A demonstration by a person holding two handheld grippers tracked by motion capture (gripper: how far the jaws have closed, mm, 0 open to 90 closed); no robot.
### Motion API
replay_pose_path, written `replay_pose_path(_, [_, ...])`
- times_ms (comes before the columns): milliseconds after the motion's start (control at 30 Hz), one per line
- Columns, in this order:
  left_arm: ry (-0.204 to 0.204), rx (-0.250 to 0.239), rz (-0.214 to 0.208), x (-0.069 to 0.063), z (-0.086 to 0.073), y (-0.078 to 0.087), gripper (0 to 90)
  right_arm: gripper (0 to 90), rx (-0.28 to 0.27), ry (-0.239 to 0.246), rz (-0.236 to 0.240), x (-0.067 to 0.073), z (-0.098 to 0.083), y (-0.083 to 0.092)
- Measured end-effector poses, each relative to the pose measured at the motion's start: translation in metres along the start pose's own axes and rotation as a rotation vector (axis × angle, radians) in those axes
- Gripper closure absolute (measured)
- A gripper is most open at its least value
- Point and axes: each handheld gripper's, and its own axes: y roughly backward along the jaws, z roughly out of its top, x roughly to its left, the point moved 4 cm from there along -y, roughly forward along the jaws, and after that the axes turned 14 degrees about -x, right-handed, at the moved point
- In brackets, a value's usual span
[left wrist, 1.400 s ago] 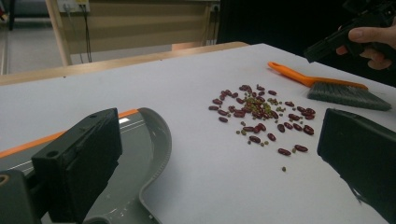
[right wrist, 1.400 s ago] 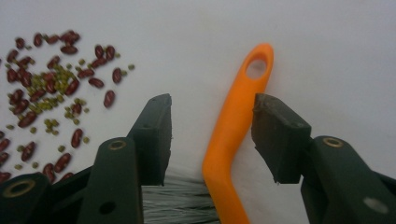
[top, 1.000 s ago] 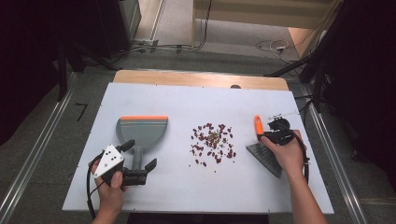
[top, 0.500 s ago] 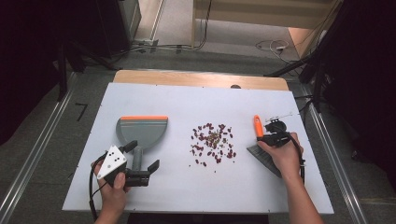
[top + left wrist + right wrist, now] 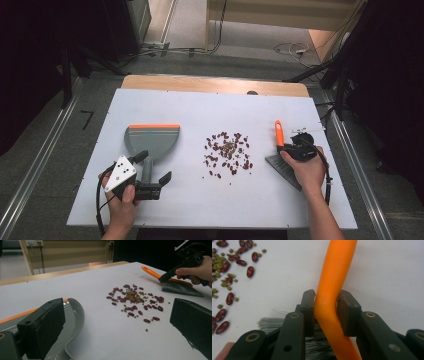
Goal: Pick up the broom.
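Where the high view looks down on the white tabletop (image 5: 210,200), a scatter of dark red and green beans (image 5: 227,152) lies between a grey plastic dustpan with an orange lip (image 5: 151,140) and a grey-bristled hand brush with an orange handle (image 5: 279,150), likely laid out for sweeping. In the left gripper view, the left claw (image 5: 115,332) hangs spread wide over the dustpan's handle, gripping nothing. In the right gripper view, the right claw (image 5: 325,312) pinches the brush's handle, bristles toward the beans.

Lab: railed test table (image 5: 150,100), floor cables (image 5: 295,49)
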Motion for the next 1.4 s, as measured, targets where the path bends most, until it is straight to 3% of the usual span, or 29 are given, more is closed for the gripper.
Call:
replay_pose_path(100, [0.002,-0.004,0.002,0.001,0.001,0.000,0.3,67.4,-0.047,-0.004,0.002,0.000,-0.001,0.005])
replay_pose_path(333, [-0.002,-0.014,0.003,-0.001,0.004,0.000,0.3,67.7,-0.230,-0.043,0.024,-0.003,-0.003,0.027])
replay_pose_path(367, [-0.001,-0.016,0.003,-0.001,0.004,0.000,0.3,67.7,-0.292,-0.055,0.040,-0.005,-0.003,0.033])
replay_pose_path(667, [-0.014,-0.031,0.010,0.000,0.011,-0.003,0.3,68.2,-0.431,-0.047,0.026,-0.006,0.001,0.052])
replay_pose_path(700, [-0.020,-0.029,0.010,-0.001,0.012,-0.003,0.3,68.4,-0.471,-0.046,0.036,-0.004,0.003,0.056])
replay_pose_path(1033, [-0.053,-0.030,-0.026,-0.014,0.017,-0.012,0.4,68.9,-0.583,-0.044,0.068,0.006,0.015,0.074])
replay_pose_path(1400, [-0.049,-0.041,-0.084,-0.031,0.025,-0.025,0.3,69.0,-0.673,0.006,0.127,0.037,0.036,0.093])
